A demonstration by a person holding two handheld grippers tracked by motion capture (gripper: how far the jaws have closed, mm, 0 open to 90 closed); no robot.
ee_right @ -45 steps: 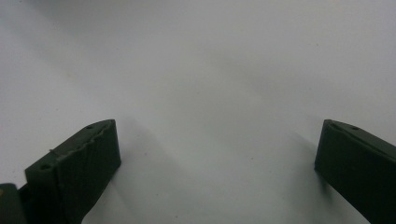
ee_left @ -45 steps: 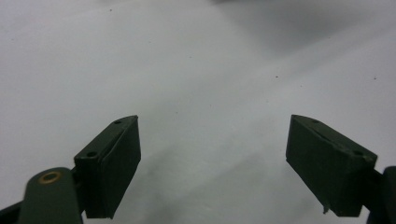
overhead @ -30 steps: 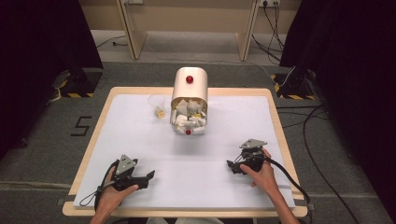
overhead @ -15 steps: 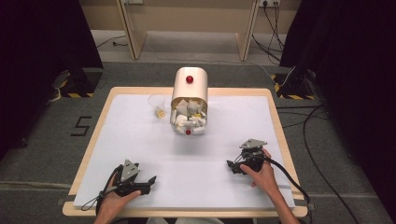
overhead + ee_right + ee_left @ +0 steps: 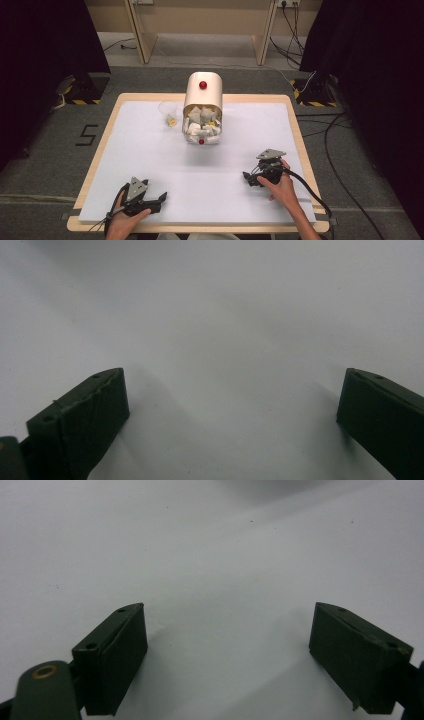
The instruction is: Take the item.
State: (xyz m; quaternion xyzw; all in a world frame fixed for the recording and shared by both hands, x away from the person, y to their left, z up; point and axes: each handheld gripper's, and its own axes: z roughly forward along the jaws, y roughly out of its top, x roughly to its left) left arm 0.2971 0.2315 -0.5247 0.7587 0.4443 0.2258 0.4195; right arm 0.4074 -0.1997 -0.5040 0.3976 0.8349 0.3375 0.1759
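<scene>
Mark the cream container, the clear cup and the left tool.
cream container point(image 5: 202, 94), high view, on its rounded top below the red knob.
clear cup point(image 5: 167, 109), high view, on its wall.
left tool point(image 5: 159, 201), high view, between its open jaws.

A wood-rimmed table carries a white sheet. On it, toward 12 o'clock, lies a cream canister stuffed with packets; a clear cup stands just beside it at its 9 o'clock. Both grippers rest toward 6 o'clock.

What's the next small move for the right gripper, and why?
Probably reach the right gripper forward toward the box of sachets. Both it and the left gripper sit open and empty near the table's front edge, far from the box and the cup.
</scene>
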